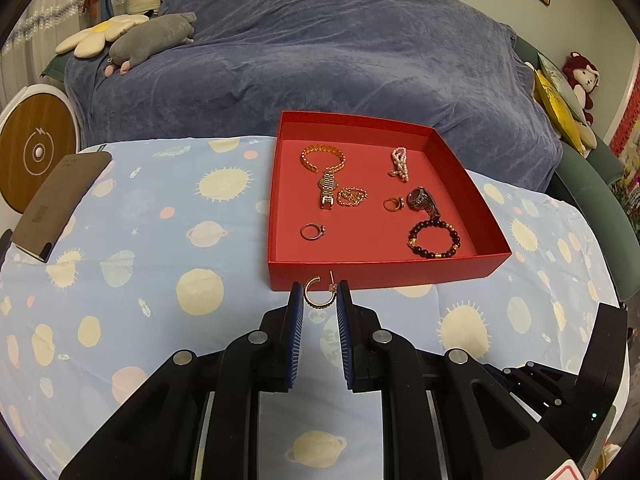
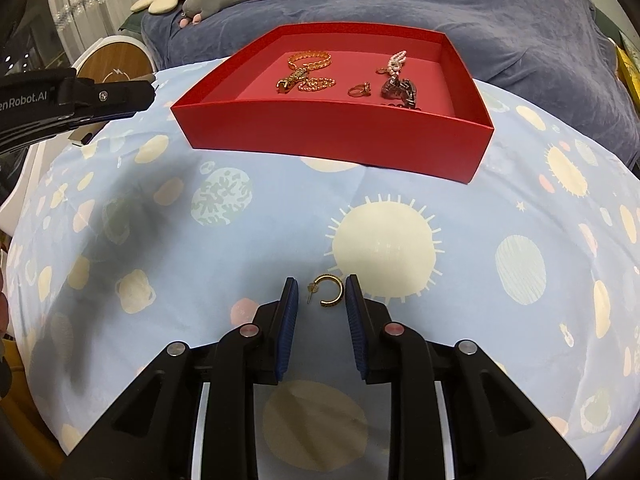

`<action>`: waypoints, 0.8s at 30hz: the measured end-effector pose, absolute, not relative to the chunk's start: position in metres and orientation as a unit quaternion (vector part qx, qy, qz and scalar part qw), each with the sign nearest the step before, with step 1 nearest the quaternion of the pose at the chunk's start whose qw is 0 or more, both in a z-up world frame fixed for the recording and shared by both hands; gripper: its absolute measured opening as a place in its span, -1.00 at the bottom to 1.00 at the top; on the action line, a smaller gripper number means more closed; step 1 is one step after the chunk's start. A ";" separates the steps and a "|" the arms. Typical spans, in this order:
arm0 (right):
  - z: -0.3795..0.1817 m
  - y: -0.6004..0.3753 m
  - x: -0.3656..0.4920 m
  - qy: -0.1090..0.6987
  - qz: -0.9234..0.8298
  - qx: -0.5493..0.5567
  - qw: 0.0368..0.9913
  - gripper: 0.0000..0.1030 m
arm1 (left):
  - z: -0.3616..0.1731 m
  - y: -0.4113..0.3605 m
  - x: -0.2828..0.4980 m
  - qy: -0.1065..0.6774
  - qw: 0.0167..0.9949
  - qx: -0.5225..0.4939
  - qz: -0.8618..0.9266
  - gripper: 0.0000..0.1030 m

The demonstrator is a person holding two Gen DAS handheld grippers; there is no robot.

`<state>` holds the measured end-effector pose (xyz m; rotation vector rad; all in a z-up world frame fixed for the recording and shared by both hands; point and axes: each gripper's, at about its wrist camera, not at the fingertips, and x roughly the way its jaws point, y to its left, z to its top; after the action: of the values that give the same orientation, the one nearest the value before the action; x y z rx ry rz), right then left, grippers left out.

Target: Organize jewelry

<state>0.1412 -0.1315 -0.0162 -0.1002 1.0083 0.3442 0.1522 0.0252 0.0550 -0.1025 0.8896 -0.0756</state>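
Note:
My left gripper (image 1: 320, 298) is shut on a gold hoop earring (image 1: 318, 293), pinched between its blue pads just in front of the red box (image 1: 380, 270). Inside the box lie a gold chain bracelet (image 1: 322, 158), a gold watch (image 1: 328, 190), a pearl piece (image 1: 400, 164), two rings, a dark watch (image 1: 422, 200) and a dark bead bracelet (image 1: 434, 238). A second gold hoop earring (image 2: 331, 292) lies on the patterned cloth (image 2: 384, 248). My right gripper (image 2: 321, 298) is open around it, and its pads do not press it. The red box (image 2: 332, 136) stands beyond.
A brown flat phone-like object (image 1: 60, 204) rests at the cloth's left edge. A round white-and-wood stand (image 1: 36, 152) is beside the table. A sofa under a blue blanket (image 1: 320, 60) runs behind, with plush toys on it. The left gripper's body (image 2: 80, 96) juts in at the upper left.

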 end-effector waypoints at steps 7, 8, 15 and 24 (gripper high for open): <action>-0.012 -0.135 0.140 0.478 0.163 -0.040 0.862 -0.65 | 0.051 0.021 0.151 0.434 0.899 -0.044 -0.041 -0.72; -0.009 -0.135 0.140 0.476 0.164 -0.038 0.863 -0.65 | 0.052 0.020 0.151 0.434 0.899 -0.044 -0.041 -0.72; 0.025 -0.144 0.150 0.444 0.167 -0.017 0.880 -0.65 | 0.054 0.021 0.155 0.430 0.901 -0.047 -0.037 -0.72; 0.056 -0.156 0.169 0.416 0.162 0.007 0.895 -0.65 | 0.056 0.018 0.166 0.426 0.904 -0.037 -0.027 -0.72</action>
<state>0.1689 -0.1556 0.0556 0.0150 0.8621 0.3366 0.1657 0.0183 0.0557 -0.0758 0.8800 -0.0564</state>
